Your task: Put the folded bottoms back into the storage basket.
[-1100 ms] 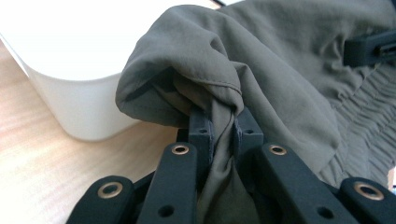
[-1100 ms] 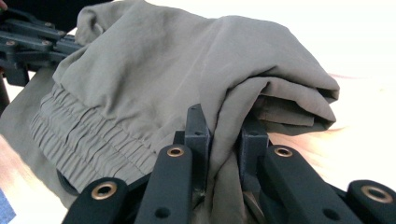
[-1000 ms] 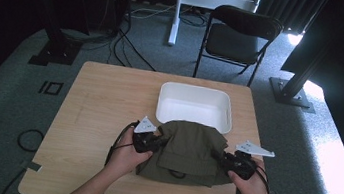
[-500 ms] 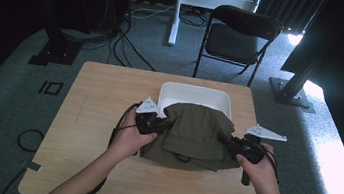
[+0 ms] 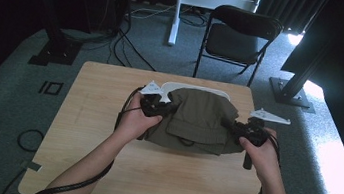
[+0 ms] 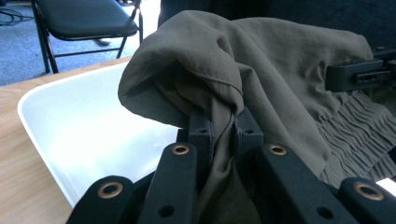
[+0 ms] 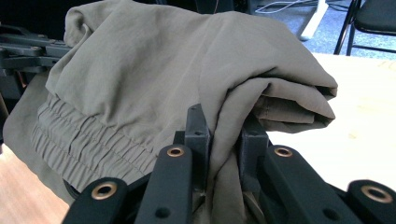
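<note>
A folded olive-green garment (image 5: 197,120) with an elastic waistband hangs between my two grippers, lifted over the table and partly over a white tray (image 5: 194,87). My left gripper (image 5: 166,109) is shut on the garment's left edge; in the left gripper view the cloth (image 6: 261,70) is pinched between its jaws (image 6: 223,128), with the tray (image 6: 93,126) just beyond. My right gripper (image 5: 229,126) is shut on the right edge; in the right gripper view the folded cloth (image 7: 163,74) bunches between the jaws (image 7: 224,130).
The wooden table (image 5: 106,118) has bare room at the left and along the front. A black folding chair (image 5: 241,35) stands behind the table. Cables (image 5: 122,40) and stand bases lie on the grey floor.
Both grippers have lifted the garment and carried it away from me, from the table's front to above the white tray, which it now mostly covers.
</note>
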